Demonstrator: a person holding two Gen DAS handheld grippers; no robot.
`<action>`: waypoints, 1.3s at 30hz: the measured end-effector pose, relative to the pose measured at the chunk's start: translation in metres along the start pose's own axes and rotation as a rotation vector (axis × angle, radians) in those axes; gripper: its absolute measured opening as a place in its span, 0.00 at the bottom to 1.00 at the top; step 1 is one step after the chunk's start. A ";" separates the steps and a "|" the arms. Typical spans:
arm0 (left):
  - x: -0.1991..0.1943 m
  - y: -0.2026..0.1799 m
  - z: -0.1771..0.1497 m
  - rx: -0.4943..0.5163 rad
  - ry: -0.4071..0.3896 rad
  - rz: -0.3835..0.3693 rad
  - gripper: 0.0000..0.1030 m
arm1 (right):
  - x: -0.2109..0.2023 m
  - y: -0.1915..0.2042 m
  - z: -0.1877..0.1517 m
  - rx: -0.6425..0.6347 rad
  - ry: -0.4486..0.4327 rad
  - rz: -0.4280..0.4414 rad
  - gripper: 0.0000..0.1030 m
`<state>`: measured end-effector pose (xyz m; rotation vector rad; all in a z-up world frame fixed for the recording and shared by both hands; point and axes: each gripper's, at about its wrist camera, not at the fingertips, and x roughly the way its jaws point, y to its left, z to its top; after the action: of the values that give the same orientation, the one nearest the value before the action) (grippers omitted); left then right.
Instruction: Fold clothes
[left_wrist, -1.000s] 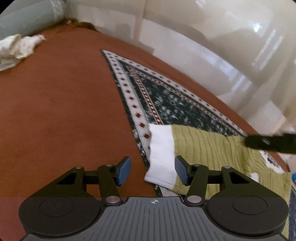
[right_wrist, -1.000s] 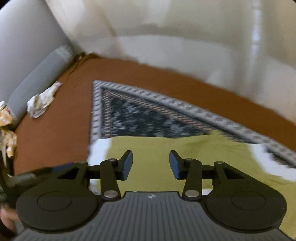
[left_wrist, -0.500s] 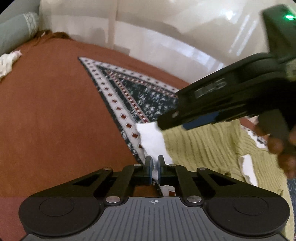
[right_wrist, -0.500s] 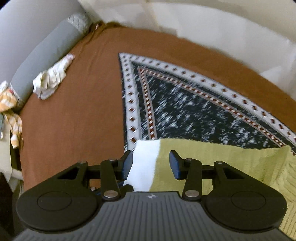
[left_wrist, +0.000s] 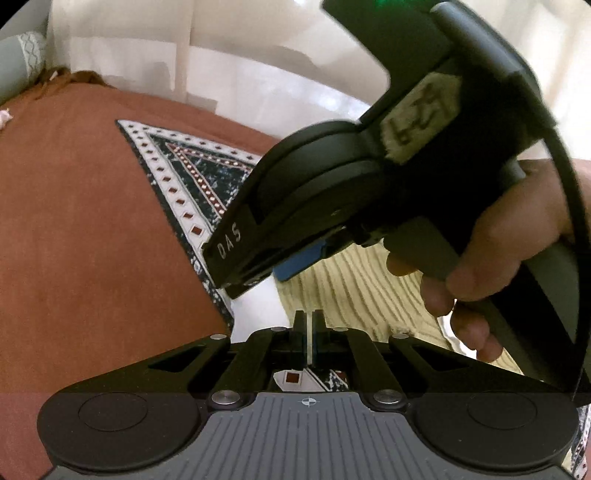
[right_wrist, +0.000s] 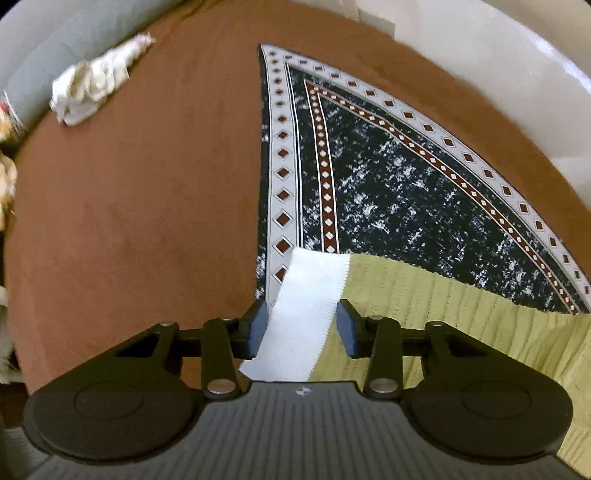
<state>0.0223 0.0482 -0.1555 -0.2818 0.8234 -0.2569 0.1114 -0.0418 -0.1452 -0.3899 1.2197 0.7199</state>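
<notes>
My left tongs (left_wrist: 307, 325) are clenched, their jaws pinched on a thin edge of the white cuff (left_wrist: 258, 314) of the green ribbed sweater (left_wrist: 351, 291), low and near over the patterned rug (left_wrist: 184, 177). Just beyond them my right tongs (left_wrist: 295, 266) cross the left view from the right, angled down toward the cuff, with my hand (left_wrist: 491, 258) wrapped round the grip. In the right wrist view my right tongs (right_wrist: 301, 325) are released, jaws wide apart, straddling the white cuff (right_wrist: 306, 302) without touching it; the green sweater (right_wrist: 443, 314) runs off to the right. It lies on the near corner of the rug (right_wrist: 388, 184), which rests on the brown carpet (right_wrist: 147, 203). Far left, a crumpled white cloth (right_wrist: 92, 85) sits beside a grey bolster (right_wrist: 66, 48).

Half a second ago my right tongs were higher and farther back in the left view; they now fill much more of it, nearer the cuff. My left tongs remain clamped as before, and my right jaws are no narrower.
</notes>
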 end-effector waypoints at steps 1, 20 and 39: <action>0.000 0.001 -0.001 -0.005 0.004 0.001 0.00 | 0.003 0.001 0.000 -0.006 0.010 -0.010 0.37; -0.054 -0.018 -0.061 0.059 0.243 -0.087 0.56 | -0.120 -0.078 -0.014 0.246 -0.267 0.092 0.02; -0.096 -0.096 -0.096 0.222 0.225 0.000 0.00 | -0.180 -0.181 -0.088 0.499 -0.459 0.256 0.02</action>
<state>-0.1236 -0.0232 -0.1196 -0.0445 1.0071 -0.3819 0.1431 -0.2802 -0.0215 0.3369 0.9705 0.6473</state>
